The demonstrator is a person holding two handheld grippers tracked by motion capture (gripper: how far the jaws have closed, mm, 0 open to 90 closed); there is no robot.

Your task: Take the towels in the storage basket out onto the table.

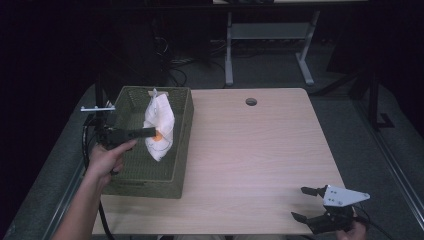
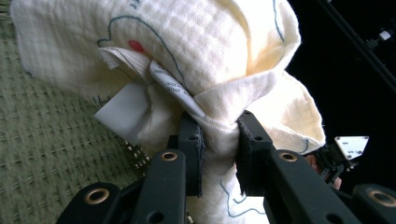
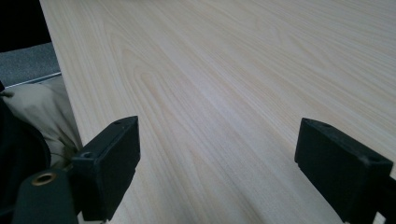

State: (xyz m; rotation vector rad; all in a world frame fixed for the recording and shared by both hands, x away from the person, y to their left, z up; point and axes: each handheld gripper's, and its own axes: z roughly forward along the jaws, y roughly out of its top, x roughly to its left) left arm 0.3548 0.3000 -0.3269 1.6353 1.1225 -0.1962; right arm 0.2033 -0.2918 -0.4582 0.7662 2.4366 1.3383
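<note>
Starting at the left, the left gripper (image 1: pixel 150 132) was found clenched on a bunched cream cloth with blue line print (image 1: pixel 159 127), held above the green woven rectangular basket (image 1: pixel 181 150). Farther right, the right gripper (image 1: pixel 306 204) was recorded released, empty, over the pale wooden table (image 1: pixel 250 150).

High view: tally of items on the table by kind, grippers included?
Woven green basket: 1
Cream printed cloth, pinched in the left gripper over the basket: 1
Grippers: 2, left plus right gripper, jaws open above the wooden table
Total: 4
</note>
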